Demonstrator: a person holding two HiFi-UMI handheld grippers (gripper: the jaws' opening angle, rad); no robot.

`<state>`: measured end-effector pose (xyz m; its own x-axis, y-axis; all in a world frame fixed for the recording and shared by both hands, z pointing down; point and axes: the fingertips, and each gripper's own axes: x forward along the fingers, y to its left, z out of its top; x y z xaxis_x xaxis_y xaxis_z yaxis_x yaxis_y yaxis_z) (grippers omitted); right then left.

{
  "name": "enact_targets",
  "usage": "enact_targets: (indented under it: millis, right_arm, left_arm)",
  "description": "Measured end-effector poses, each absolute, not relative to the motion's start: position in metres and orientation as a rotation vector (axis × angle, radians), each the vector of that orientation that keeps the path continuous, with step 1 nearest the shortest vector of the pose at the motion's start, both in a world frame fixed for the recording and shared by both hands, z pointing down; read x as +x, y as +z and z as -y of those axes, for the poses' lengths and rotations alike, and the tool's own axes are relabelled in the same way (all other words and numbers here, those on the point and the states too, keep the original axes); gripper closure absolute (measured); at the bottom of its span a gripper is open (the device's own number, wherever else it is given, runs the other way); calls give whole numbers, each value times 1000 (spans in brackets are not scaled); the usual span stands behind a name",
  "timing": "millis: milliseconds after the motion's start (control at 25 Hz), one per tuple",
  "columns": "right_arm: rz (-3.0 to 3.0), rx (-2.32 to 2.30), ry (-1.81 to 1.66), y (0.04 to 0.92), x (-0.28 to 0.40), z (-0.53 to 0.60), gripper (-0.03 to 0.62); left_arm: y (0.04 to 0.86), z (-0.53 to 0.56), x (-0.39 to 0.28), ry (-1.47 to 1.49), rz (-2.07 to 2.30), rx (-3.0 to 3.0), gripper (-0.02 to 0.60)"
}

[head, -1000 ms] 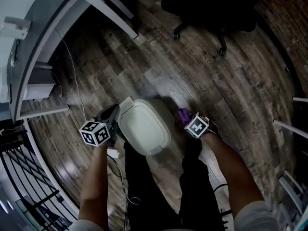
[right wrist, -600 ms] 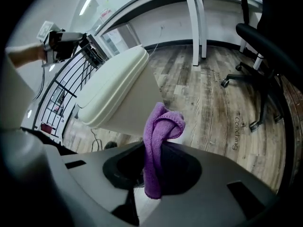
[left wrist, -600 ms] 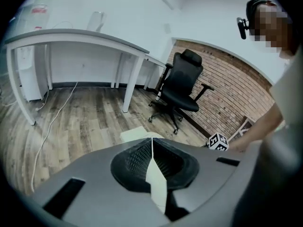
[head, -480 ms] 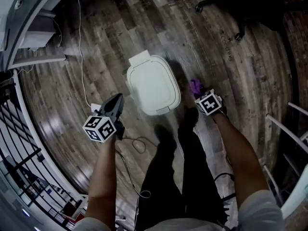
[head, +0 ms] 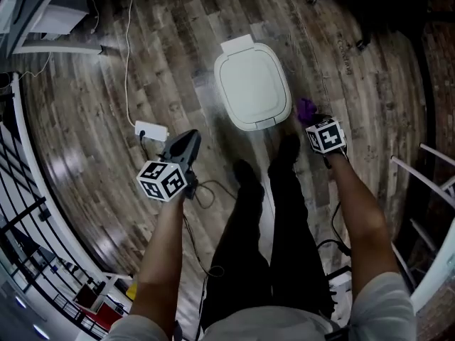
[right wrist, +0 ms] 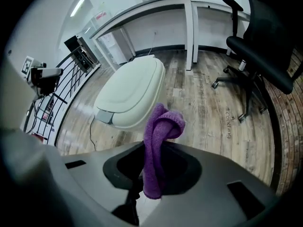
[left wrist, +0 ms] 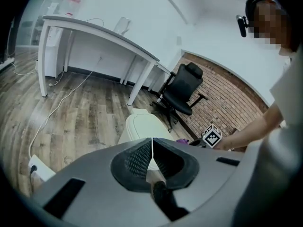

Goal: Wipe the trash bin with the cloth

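Head view and both gripper views, person standing over a closed trash bin [head: 252, 84] on a wooden floor [head: 85, 141]. The right gripper [head: 310, 118] has its jaws clenched on a purple cloth [right wrist: 158, 145], pinched near its middle so that a folded loop stands proud of the jaw tips; this leaves a soft pad forward of the hard plastic, suited to being pressed against the bin. That gripper hangs just beside the bin's front right corner, cloth apart from the lid, so wiping appears not yet under way. The left gripper [left wrist: 152, 155] has its jaws pressed together on nothing and hangs off to the bin's front left, well apart from it; it seems placed to stay clear or to steady the bin if it slides. The bin's lid is down, with the hinge end away from the person and the front lip toward the shoes [head: 245, 172]. Open floor surrounds the bin on the left and far sides. Limits to movement: a power strip [head: 151, 129] with its cable lies on the floor near the left gripper, an office chair [right wrist: 265, 51] stands to the right beyond the bin, and a desk [right wrist: 156, 4] stands further back. A downward and leftward sweep of the cloth across the lid looks unobstructed.
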<state>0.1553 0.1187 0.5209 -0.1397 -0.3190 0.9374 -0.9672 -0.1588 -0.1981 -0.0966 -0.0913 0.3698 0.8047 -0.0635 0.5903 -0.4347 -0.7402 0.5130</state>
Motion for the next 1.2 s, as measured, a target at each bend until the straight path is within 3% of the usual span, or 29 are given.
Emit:
enact_targets:
  millis: [280, 560, 1200]
  right_arm:
    - [1446, 1541, 1295, 507, 128, -131, 513]
    - [1436, 1547, 1251, 550, 124, -147, 513]
    - [1588, 1566, 847, 594, 128, -114, 513]
  left_arm:
    - [379, 51, -126, 729, 288, 2311, 575]
    - [421, -9, -115, 690, 289, 2289, 575]
    - [507, -116, -99, 629, 345, 2280, 575]
